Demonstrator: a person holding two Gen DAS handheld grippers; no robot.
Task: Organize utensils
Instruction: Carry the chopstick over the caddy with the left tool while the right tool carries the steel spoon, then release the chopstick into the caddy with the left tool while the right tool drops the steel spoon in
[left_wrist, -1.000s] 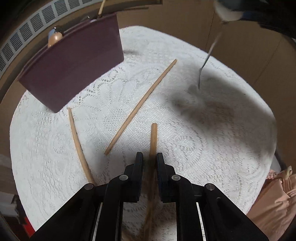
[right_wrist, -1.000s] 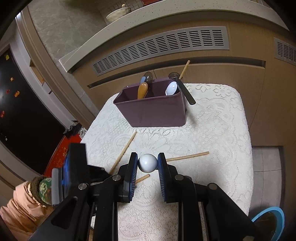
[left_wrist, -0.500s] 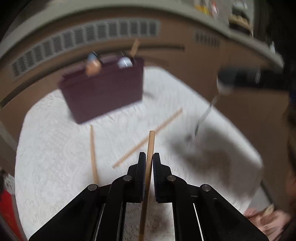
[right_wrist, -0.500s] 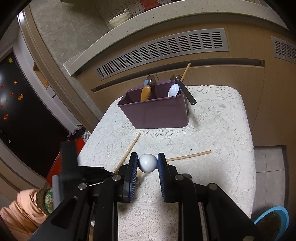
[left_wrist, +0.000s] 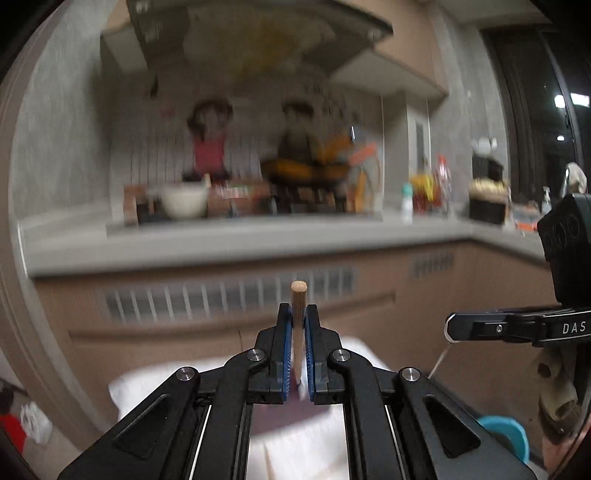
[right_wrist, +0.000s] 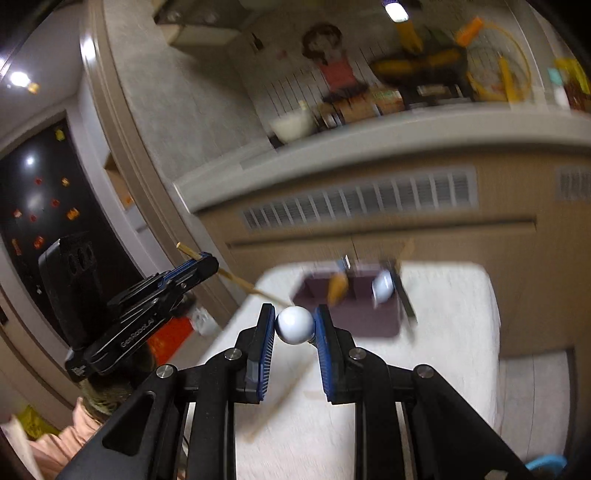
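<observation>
The left gripper (left_wrist: 297, 325) is clenched on a round, pale wooden chopstick (left_wrist: 297, 295): its blue-padded jaws press the stick from both sides, and the cut end pokes out just above the tips at the centre of the left wrist view. In the right wrist view the same left gripper (right_wrist: 207, 258) shows at middle left, with the chopstick (right_wrist: 240, 282) running slantwise through it, one short end sticking out to the upper left and the long part pointing down to the right.

The right gripper (right_wrist: 294, 325) grasps a glossy white rounded spoon end (right_wrist: 294, 325) between its blue pads, the jaws parted only as wide as that end. In the left wrist view it enters from the right edge (left_wrist: 448, 328), seen side-on.

Beyond the right gripper's tips stands a dark purple rectangular plastic utensil holder (right_wrist: 369, 314) on a white lace tablecloth (right_wrist: 461, 332); it already holds an orange-handled utensil (right_wrist: 338, 288), a white spoon (right_wrist: 384, 286) and a black-handled tool (right_wrist: 404, 302). The holder sits near the cloth's far edge, with bare cloth to its right and in front.

Behind the table runs a tan cabinet front with a slatted vent (right_wrist: 362, 201) under a grey counter (left_wrist: 221, 243) crowded with blurred kitchenware. A blue bowl (left_wrist: 506, 432) shows at lower right.
</observation>
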